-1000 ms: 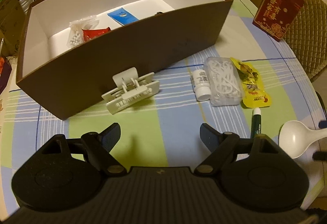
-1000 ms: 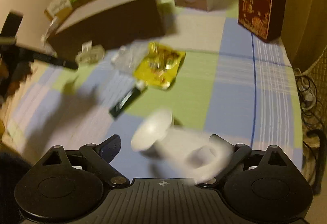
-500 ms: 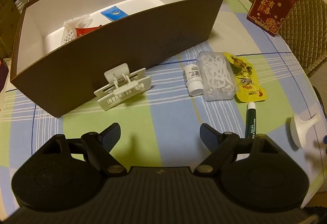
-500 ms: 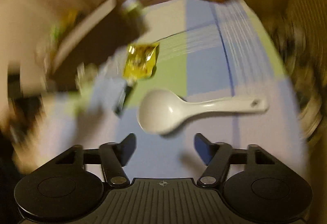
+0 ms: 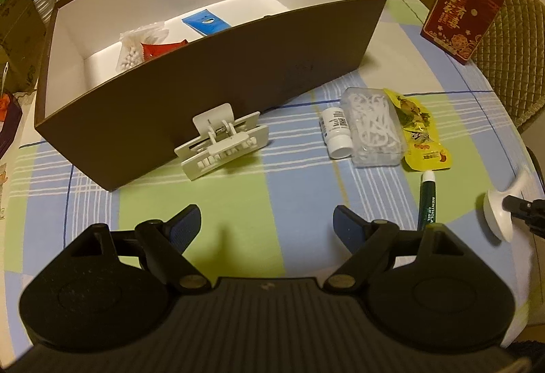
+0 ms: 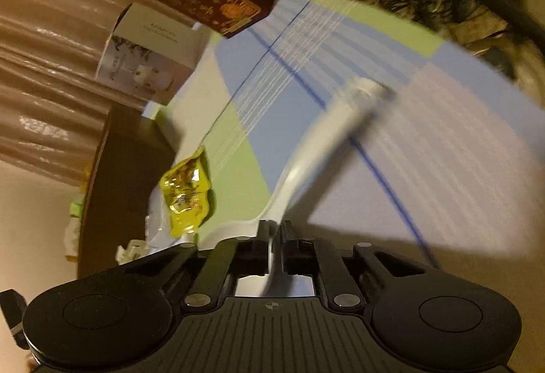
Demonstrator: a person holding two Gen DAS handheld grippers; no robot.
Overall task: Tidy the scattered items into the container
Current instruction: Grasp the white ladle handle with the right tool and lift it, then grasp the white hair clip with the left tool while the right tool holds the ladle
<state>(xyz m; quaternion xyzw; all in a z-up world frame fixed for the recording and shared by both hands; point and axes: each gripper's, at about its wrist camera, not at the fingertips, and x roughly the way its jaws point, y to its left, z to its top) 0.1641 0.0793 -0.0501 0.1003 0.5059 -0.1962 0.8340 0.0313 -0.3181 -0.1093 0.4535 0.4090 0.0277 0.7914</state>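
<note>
A checked blue-and-green cloth covered the bench (image 5: 299, 202). The jaws of the right gripper (image 6: 274, 236) were closing, and the white spoon (image 6: 320, 141) was pinched between them, its handle stretching ahead. The left gripper (image 5: 265, 223) was held wide open with nothing between its jaws. Ahead of them lay a white clip (image 5: 223, 143), pressed against the brown box (image 5: 204, 73).
</note>
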